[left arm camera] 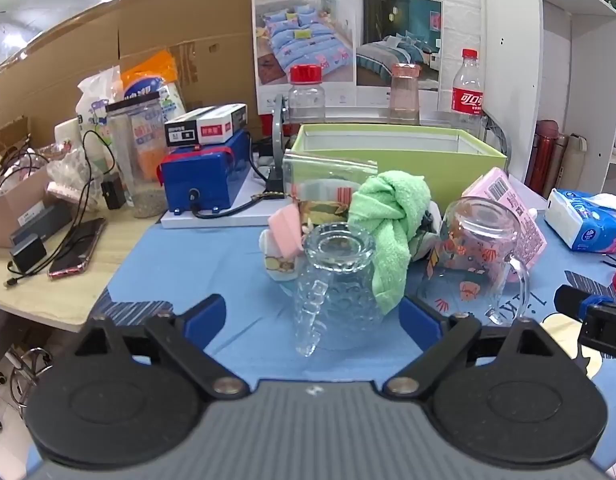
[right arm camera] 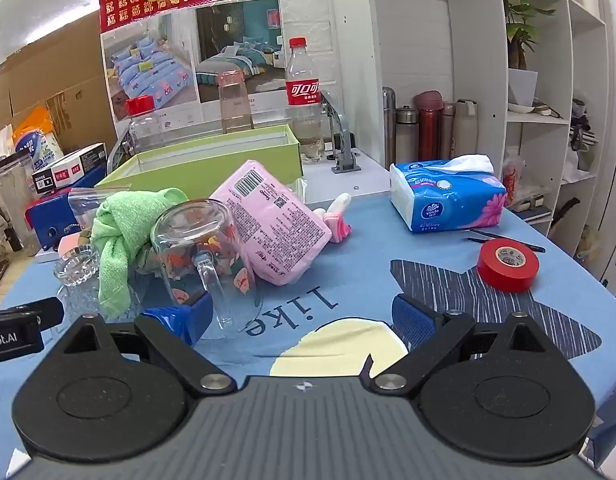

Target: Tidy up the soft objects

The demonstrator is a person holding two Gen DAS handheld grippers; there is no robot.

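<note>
Grippers wide over a cluttered blue cloth

Green towel (left arm camera: 388,224), knotted and bunched, lies draped between two upturned glass mugs on the blue tablecloth (left arm camera: 180,264), in front of the open green box (left arm camera: 396,156). The left gripper (left arm camera: 314,320) hovers with its jaws spread wide, framing the dimpled glass mug (left arm camera: 336,288) without touching it. The right gripper (right arm camera: 298,320) is equally wide apart and holds nothing; its left blue pad sits just in front of the printed glass mug (right arm camera: 200,248). A pink soft pack (right arm camera: 268,228) leans against that mug. The tissue pack (right arm camera: 448,196) and red tape roll (right arm camera: 508,264) lie farther right.
</note>
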